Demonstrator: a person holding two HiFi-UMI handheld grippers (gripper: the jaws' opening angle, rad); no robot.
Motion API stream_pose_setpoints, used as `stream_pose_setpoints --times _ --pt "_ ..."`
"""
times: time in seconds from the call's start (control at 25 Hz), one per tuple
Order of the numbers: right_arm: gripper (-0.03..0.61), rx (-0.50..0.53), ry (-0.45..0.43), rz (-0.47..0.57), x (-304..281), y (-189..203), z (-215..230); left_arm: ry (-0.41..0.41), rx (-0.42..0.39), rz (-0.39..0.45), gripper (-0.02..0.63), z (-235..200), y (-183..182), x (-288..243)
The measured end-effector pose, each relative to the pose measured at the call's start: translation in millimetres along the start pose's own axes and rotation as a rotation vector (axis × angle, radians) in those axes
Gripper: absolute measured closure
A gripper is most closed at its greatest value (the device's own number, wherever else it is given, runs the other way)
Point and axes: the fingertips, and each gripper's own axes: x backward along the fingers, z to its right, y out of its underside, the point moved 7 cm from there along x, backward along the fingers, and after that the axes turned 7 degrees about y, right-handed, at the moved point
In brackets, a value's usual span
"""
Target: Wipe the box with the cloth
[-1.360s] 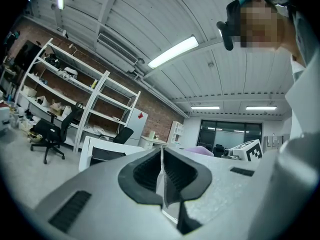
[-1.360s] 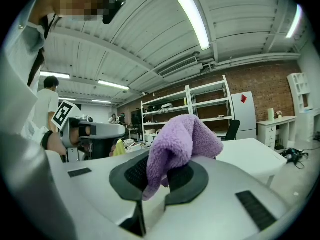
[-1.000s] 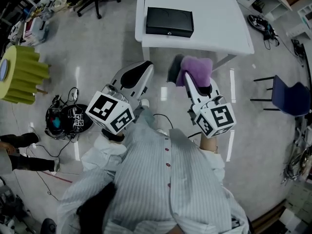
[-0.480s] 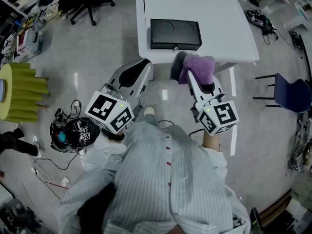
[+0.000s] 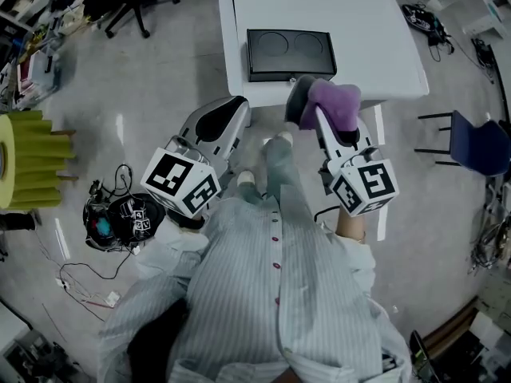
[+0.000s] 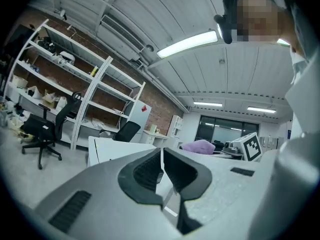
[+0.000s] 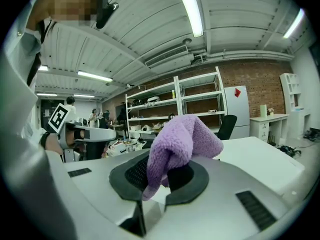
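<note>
Head view: black box (image 5: 290, 53) lies flat on the white table (image 5: 359, 22), top up, long axis left-right along the table's near edge. Right gripper (image 5: 313, 112) tips are buried under the purple cloth (image 5: 333, 102), just beside the box's near right corner; can't tell if they touch. Left gripper (image 5: 233, 110) is off the table.

Left gripper view: left gripper (image 6: 161, 156) jaws pressed together, nothing between.

Right gripper view: right gripper (image 7: 161, 176) pinches the cloth (image 7: 182, 134); the bunched cloth hides the view ahead.
</note>
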Motion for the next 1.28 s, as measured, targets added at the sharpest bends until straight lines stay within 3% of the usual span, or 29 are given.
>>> stream_pose_setpoints --times 0.52,0.96,1.28 --pt "0.529 -0.005 -0.082 -0.008 -106 -23 83 -0.06 -0.008 0.011 0.589 -70 -27 -105" --pt "0.529 0.016 -0.227 -0.032 -192 -58 156 -0.191 0.004 0.016 0.589 -116 -53 -183" --pt "0.529 0.036 -0.332 -0.06 -231 -61 186 -0.282 0.005 0.012 0.589 -138 -53 -217"
